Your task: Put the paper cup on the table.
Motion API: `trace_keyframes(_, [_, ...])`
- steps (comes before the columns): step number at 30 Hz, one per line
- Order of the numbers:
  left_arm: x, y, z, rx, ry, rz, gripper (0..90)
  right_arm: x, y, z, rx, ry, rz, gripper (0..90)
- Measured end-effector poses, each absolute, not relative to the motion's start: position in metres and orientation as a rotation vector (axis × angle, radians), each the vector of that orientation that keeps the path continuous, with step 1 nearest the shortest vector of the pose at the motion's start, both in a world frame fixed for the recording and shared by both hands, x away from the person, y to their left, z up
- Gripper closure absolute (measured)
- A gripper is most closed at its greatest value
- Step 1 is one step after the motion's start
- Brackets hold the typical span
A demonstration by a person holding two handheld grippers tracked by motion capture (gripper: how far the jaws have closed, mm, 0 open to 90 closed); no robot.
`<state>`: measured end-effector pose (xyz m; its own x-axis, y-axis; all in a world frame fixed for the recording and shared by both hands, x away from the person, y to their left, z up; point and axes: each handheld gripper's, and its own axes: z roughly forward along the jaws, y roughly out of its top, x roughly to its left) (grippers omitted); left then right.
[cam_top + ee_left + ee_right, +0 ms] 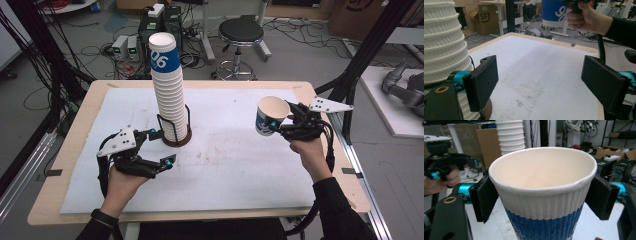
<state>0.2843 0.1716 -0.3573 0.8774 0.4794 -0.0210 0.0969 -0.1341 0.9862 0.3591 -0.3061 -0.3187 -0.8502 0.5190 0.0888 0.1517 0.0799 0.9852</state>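
**Tongs holding one paper cup, stack waiting**

Right tongs (286, 121) gripped a ribbed paper cup (270, 116) just below its rim, lifted off the table (240, 165). White above, blue below, it looked light and thin-walled, easily crushed, so I judged a gentle hold on opposite sides best. My left tongs (160, 148) stood wide and bare, the tall cup stack (169, 90) just beside them.

Grey floor behind the desk (75, 165): black round stool (241, 31), tangled cables (95, 50), power units (126, 47), cardboard boxes (350, 15).
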Motion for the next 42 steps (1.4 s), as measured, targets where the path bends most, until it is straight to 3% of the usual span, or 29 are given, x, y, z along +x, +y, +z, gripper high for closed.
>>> trace_keyframes(16, [0.284,0.170,-0.359,1.692,0.449,0.340,14.3,0.397,-0.315,-0.339,0.856,1.977,1.700,20.3])
trace_keyframes(42, [0.287,0.171,-0.364,1.674,0.463,0.299,14.3,0.419,-0.328,-0.380,1.024,1.896,1.638,20.7])
